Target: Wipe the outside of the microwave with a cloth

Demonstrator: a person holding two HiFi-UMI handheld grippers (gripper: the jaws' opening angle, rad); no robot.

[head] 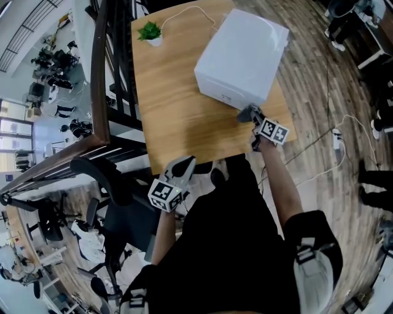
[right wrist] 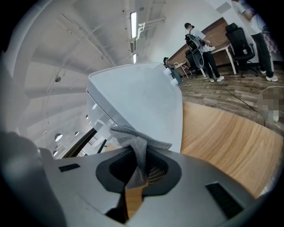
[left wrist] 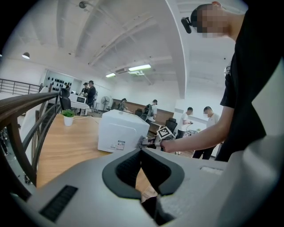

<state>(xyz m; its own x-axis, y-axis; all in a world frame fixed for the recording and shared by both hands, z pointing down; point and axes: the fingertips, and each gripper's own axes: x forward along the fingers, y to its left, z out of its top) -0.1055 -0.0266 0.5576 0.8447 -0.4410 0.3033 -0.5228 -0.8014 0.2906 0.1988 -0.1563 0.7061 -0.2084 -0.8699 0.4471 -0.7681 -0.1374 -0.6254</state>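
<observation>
A white microwave point(head: 242, 56) stands at the back right of a wooden table point(head: 178, 116); it also shows in the left gripper view point(left wrist: 120, 131) and fills the right gripper view point(right wrist: 142, 104). My right gripper point(head: 250, 114) is shut on a grey cloth point(right wrist: 135, 148) and holds it against the microwave's near lower corner. The cloth point(head: 247, 113) shows as a grey bunch there. My left gripper point(head: 184, 167) hangs at the table's near edge, away from the microwave, its jaws closed together with nothing between them point(left wrist: 142, 170).
A small potted plant point(head: 150, 32) sits at the table's far left corner, with a white cable point(head: 184, 13) running behind the microwave. A dark railing point(head: 98, 73) runs along the table's left side. Cables point(head: 334, 144) lie on the wooden floor at right. Office chairs point(head: 104, 178) stand below left.
</observation>
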